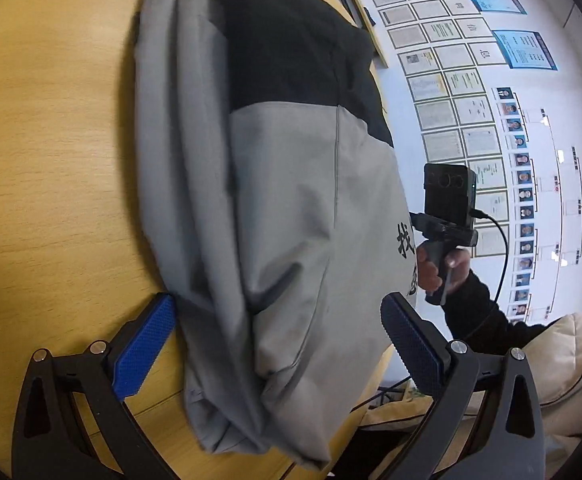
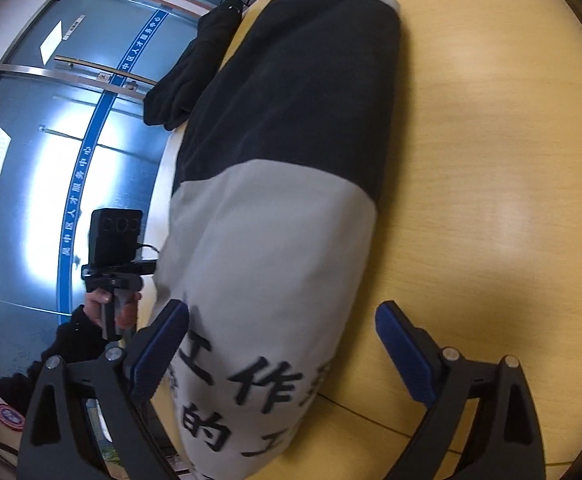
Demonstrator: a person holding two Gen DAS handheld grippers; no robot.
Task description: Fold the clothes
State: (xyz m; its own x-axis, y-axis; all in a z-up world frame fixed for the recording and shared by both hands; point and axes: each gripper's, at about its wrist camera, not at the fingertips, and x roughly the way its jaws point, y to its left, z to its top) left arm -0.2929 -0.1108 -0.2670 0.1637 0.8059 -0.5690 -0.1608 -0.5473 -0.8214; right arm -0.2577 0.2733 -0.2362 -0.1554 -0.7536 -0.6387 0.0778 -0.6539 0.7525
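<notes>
Most of the folding looks done: the grey-and-black garment (image 1: 283,184) lies as a long narrow bundle on the wooden table (image 1: 51,140), layered edges stacked along its left side, probably one crosswise fold left. The left gripper (image 1: 279,344) straddles the bundle's near end, jaws spread wide, gripping nothing. The right gripper (image 2: 283,350) likewise hangs open astride the printed near end

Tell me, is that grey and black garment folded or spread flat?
Folded. The grey and black garment lies doubled into a narrow bundle on the wooden table, with stacked layers showing along its edge.
</notes>
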